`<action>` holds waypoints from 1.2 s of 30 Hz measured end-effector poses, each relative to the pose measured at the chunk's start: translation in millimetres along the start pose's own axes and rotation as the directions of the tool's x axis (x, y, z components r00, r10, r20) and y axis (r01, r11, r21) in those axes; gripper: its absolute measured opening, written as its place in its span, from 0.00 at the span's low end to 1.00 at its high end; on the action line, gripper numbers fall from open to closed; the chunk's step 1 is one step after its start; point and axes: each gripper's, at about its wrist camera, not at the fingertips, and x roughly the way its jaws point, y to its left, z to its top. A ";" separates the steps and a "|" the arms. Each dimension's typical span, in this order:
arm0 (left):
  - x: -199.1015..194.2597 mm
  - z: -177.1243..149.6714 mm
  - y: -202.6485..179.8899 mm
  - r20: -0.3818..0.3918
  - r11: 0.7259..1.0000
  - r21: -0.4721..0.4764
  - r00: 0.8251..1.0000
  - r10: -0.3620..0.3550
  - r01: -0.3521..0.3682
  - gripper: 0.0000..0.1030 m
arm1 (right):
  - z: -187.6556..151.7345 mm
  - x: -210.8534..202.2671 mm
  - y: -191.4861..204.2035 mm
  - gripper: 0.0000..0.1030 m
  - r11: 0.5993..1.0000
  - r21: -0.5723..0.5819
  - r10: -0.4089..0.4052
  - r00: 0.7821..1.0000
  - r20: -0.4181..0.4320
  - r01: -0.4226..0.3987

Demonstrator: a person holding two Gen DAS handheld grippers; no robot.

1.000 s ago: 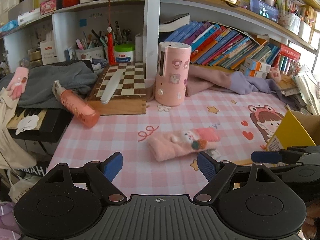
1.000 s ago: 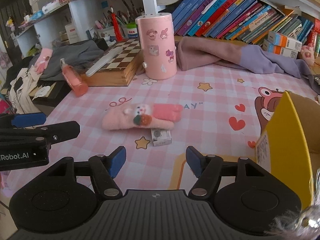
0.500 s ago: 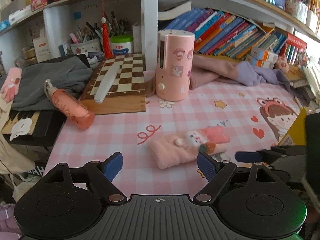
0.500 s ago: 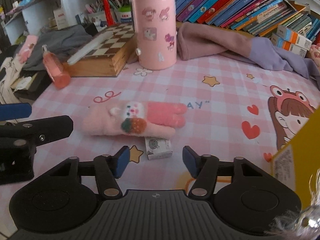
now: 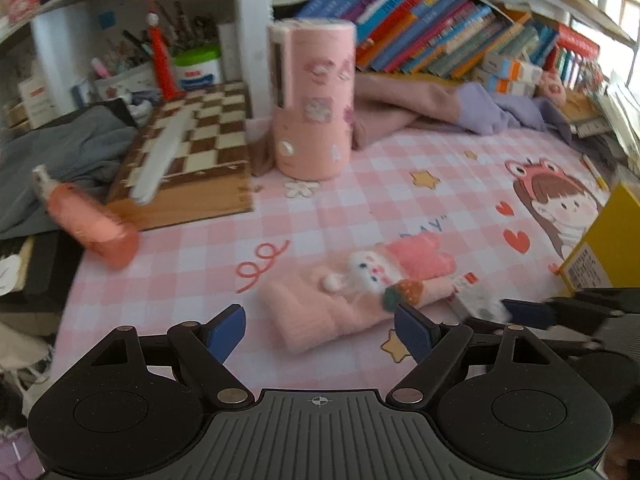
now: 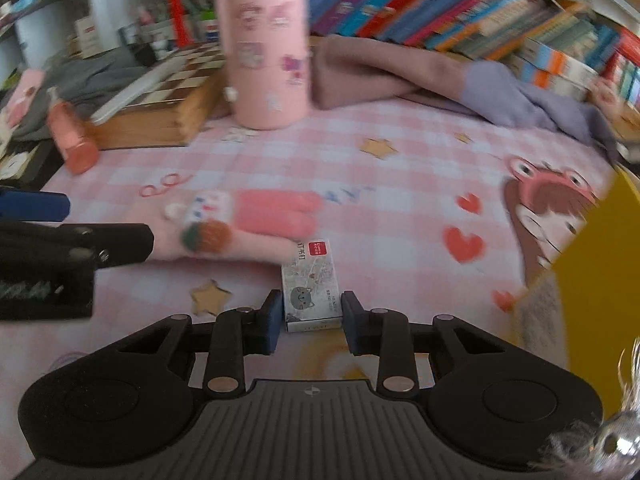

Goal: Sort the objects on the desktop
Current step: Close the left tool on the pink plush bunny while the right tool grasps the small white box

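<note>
Jaws of the right gripper [image 6: 308,316] were closing around the small box [image 6: 310,284] at lower centre, beginning its pickup; left gripper [image 5: 320,330] stayed wide.

Wide-spread left gripper [image 5: 320,326] just above pink plush glove [image 5: 352,292] on checked cloth [image 5: 192,264]

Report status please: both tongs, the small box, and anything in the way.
Right tongs closing, small box between them. Left tongs open, empty, near pink glove. Glove touches box's far end.
</note>
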 end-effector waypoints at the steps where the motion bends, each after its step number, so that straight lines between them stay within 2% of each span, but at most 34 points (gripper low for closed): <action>1: 5.2 0.4 -3.2 -0.007 1.000 0.018 1.000 -0.008 0.008 0.81 | -2.3 -2.3 -3.3 0.28 1.000 0.001 -0.003 1.000 -0.008 0.003; 7: 28.4 6.9 -16.0 -0.023 0.996 0.083 1.000 -0.017 0.019 0.81 | -13.0 -11.2 -7.8 0.28 1.000 -0.022 -0.012 1.000 -0.017 0.011; 10: 38.9 9.3 -19.5 -0.031 0.995 0.101 0.999 -0.008 0.011 0.86 | -12.8 -11.0 -7.4 0.28 0.999 -0.031 -0.009 1.000 -0.017 0.009; 14: 44.8 12.1 -19.7 -0.029 0.995 0.103 1.000 -0.006 0.009 0.88 | -12.4 -10.7 -7.0 0.29 0.999 -0.045 -0.009 1.000 -0.018 0.008; 19: 46.8 16.9 -20.3 -0.018 0.994 0.109 1.000 0.004 -0.002 0.89 | -11.0 -9.0 -5.9 0.36 0.998 -0.058 -0.016 1.000 -0.015 0.015; 24: 54.9 16.1 -23.1 -0.014 0.991 0.134 0.999 0.030 -0.027 0.99 | -10.3 -8.3 -8.3 0.41 0.999 -0.050 -0.018 1.000 -0.016 0.017; 31: 66.0 15.9 -21.0 -0.022 0.993 0.115 0.999 0.025 -0.022 1.00 | -10.7 -8.8 -9.4 0.42 0.998 -0.061 -0.016 1.000 -0.014 0.016; 33: 64.9 15.3 -19.7 -0.013 0.994 0.107 1.000 0.021 -0.020 0.93 | -10.5 -8.5 -9.1 0.42 0.998 -0.065 -0.014 1.000 -0.013 0.013; 34: 64.4 14.9 -20.1 -0.010 0.993 0.115 1.000 0.026 -0.024 0.86 | -10.3 -8.2 -8.8 0.42 0.998 -0.068 -0.013 1.000 -0.012 0.012; 36: 61.2 14.3 -19.9 0.011 0.991 0.130 1.000 0.025 -0.026 0.63 | -10.0 -8.0 -8.3 0.41 0.997 -0.072 -0.009 1.000 -0.011 0.009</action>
